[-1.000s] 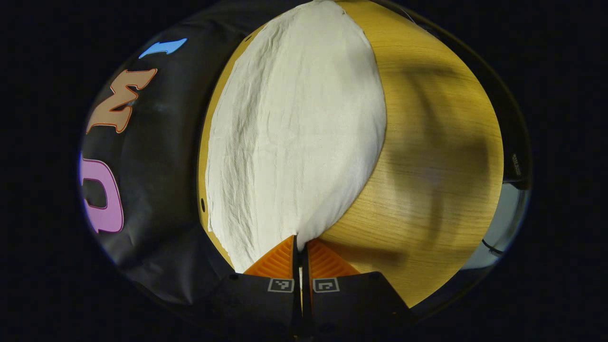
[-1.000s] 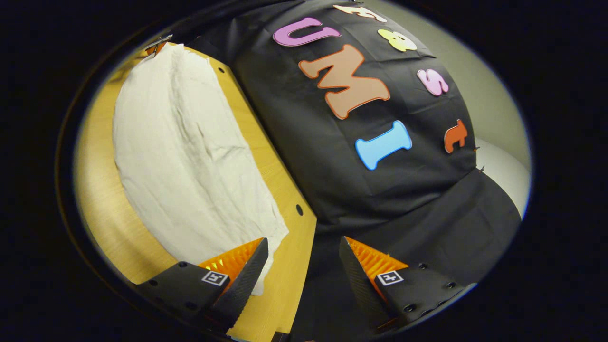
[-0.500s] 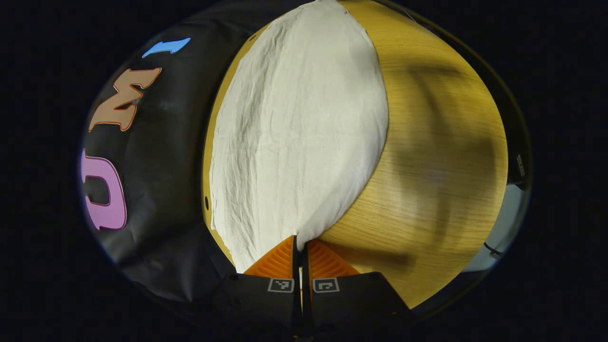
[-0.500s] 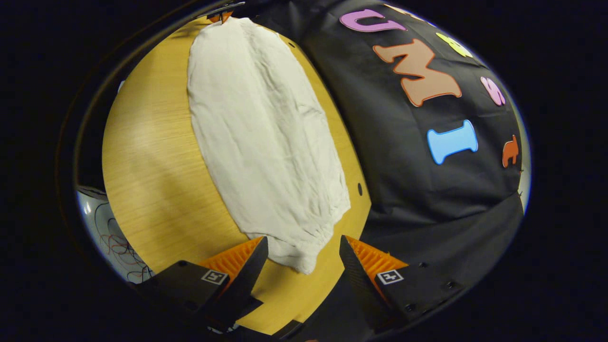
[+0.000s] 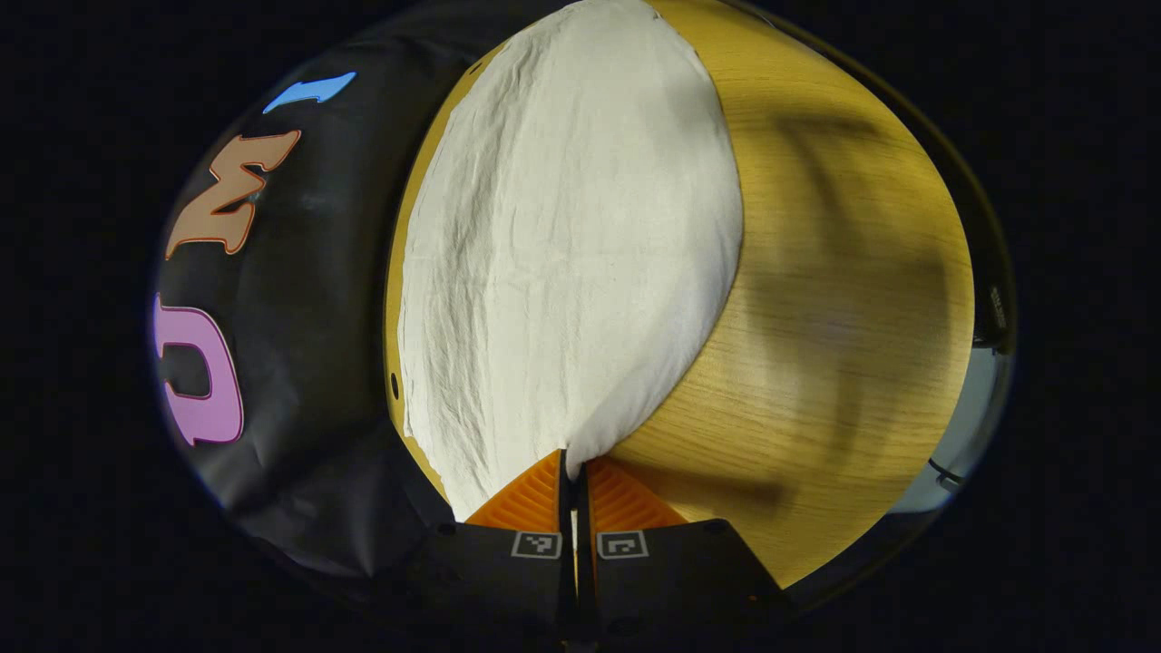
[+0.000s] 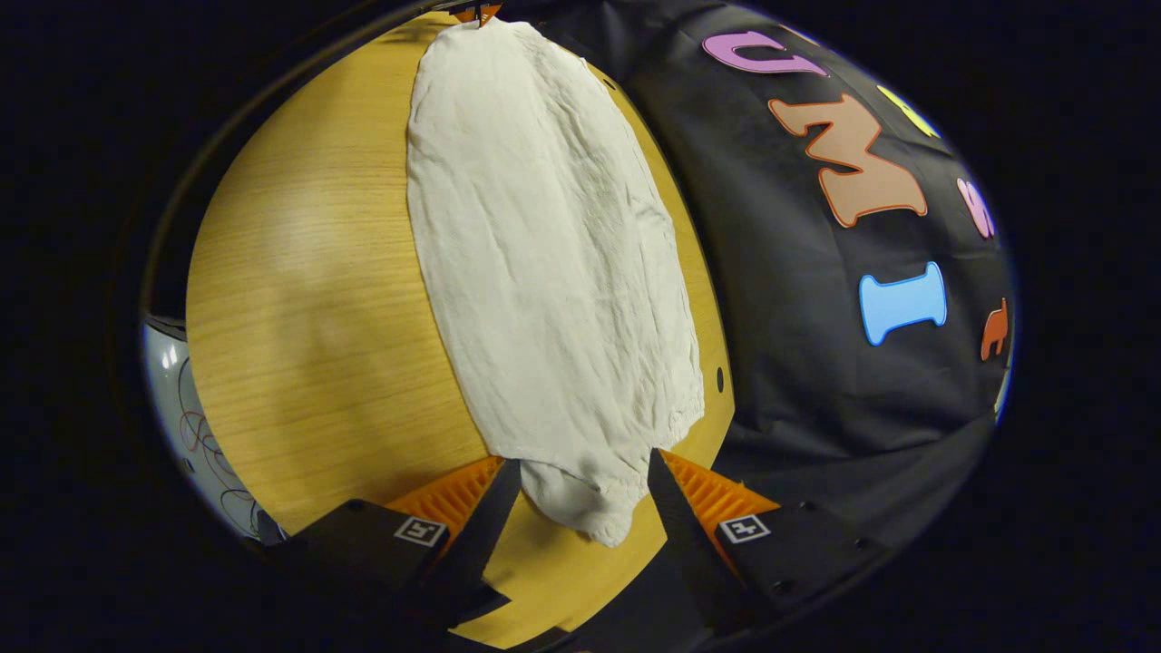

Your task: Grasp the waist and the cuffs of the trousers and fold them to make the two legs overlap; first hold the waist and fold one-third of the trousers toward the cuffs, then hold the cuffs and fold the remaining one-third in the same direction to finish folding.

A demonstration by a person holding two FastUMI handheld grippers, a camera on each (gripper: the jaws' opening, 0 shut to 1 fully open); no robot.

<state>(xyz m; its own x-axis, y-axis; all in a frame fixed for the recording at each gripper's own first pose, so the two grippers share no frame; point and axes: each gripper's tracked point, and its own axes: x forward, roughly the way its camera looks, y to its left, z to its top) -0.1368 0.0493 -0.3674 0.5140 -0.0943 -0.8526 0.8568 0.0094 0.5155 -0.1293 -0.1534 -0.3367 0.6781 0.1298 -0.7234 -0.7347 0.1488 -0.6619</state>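
Cream-white trousers [image 5: 571, 245] lie flat and lengthwise on the wooden table [image 5: 816, 317], the legs laid on each other. My left gripper [image 5: 573, 461] is shut on the near end of the cloth, right at the table top. In the right gripper view the trousers [image 6: 553, 263] stretch away from me across the table [image 6: 308, 299]. Their gathered near corner lies between the spread fingers of my right gripper [image 6: 580, 464], which is open; I cannot tell whether the fingers touch the cloth. The left gripper [image 6: 478, 13] peeks in at the far end of the trousers.
The black booth cloth [image 6: 816, 363] hangs close along one long side of the table, next to the trousers. A broad strip of bare wood [image 5: 843, 272] runs along the other side. Past the table edge lies a pale floor with cables [image 6: 195, 426].
My right gripper has swung from facing the booth cloth toward the trousers; their near corner now lies between its open fingers. The left gripper has stayed shut on its end, almost still.
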